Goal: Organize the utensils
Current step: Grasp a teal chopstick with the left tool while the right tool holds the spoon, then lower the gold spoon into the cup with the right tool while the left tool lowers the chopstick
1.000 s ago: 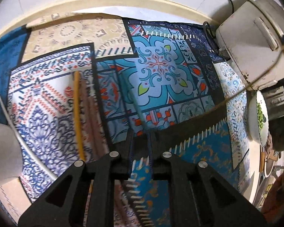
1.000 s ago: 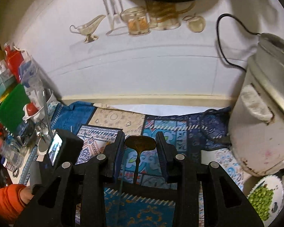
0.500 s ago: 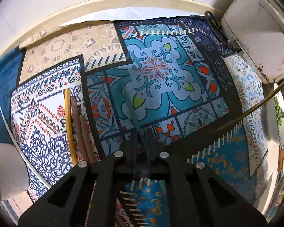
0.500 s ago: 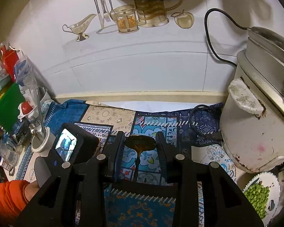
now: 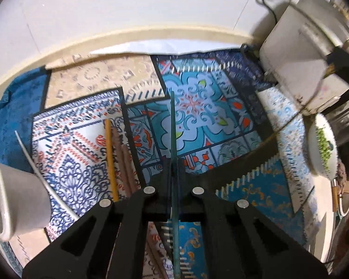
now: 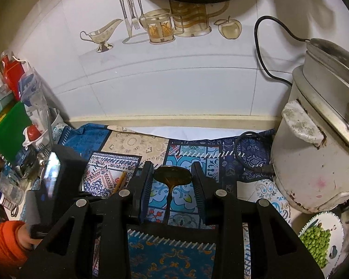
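Observation:
My left gripper [image 5: 173,162] is shut on a thin teal chopstick [image 5: 172,121]. The stick runs straight up from the jaws over the patterned mat [image 5: 209,107]. A yellow chopstick [image 5: 109,158] and brown chopsticks [image 5: 125,162] lie side by side on the mat, left of the jaws. My right gripper [image 6: 172,181] is shut on a brass spoon [image 6: 172,175]; the bowl sits between the fingers and the handle hangs down towards the camera. It hovers above the mat [image 6: 132,143].
A grey cup [image 5: 18,200] with a white stick [image 5: 39,165] stands at the left. A white rice cooker [image 6: 318,151] and its black cord [image 6: 260,53] fill the right. A plate of peas [image 6: 318,244] sits in front of it. Bottles and packets [image 6: 9,107] crowd the far left; a hand in an orange sleeve [image 6: 4,239] shows low left.
The left jaws have closed onto the teal chopstick and lifted it off the mat; it now points up out of them. The right gripper still holds the spoon in the same grip.

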`<act>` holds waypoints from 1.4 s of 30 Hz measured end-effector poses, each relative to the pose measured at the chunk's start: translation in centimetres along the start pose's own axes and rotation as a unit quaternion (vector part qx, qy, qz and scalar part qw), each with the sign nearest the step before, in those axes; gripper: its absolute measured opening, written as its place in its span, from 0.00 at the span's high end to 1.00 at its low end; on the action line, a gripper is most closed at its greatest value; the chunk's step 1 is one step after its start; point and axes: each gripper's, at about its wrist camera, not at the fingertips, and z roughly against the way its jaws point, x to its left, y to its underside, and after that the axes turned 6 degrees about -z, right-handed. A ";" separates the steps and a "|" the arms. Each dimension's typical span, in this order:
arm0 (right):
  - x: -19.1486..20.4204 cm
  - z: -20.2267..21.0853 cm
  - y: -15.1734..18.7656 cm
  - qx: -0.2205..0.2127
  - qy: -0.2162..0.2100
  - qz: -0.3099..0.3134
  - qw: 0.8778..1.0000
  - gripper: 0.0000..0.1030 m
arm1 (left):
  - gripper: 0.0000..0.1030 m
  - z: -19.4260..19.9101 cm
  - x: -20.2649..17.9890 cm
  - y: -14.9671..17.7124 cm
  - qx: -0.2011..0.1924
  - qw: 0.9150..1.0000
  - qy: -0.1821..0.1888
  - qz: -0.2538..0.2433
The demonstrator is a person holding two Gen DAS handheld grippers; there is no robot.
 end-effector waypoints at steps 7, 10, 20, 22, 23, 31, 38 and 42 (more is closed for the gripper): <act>1.2 0.8 -0.4 -0.012 -0.004 0.009 1.000 0.70 | 1.00 4.9 0.0 0.7 -0.055 0.998 0.014 0.001; 1.8 1.0 -0.3 -0.014 -0.005 0.015 1.000 0.70 | 1.00 6.3 -0.3 1.3 -0.064 0.998 0.013 -0.010; 2.6 2.6 0.4 -0.022 -0.003 0.021 1.000 0.70 | 0.79 0.7 0.8 2.4 0.048 0.999 0.016 -0.013; 2.5 2.8 0.4 -0.022 -0.001 0.021 1.000 0.70 | 0.79 -0.7 0.9 2.8 0.066 0.998 0.016 -0.011; 2.4 2.9 0.4 -0.022 0.000 0.020 1.000 0.70 | 0.79 -1.3 0.9 3.0 0.073 0.997 0.014 -0.012; 1.7 2.9 0.8 -0.018 0.007 0.010 1.000 0.70 | 0.79 -3.3 1.2 3.2 0.087 0.996 -0.001 -0.008; 1.7 2.8 0.8 -0.016 0.008 0.004 1.000 0.70 | 0.88 -3.9 -0.5 2.5 0.093 0.993 -0.049 -0.046; 1.7 2.8 0.7 -0.018 0.006 0.001 1.000 0.70 | 0.97 -4.0 -1.3 2.2 0.093 0.993 -0.047 -0.055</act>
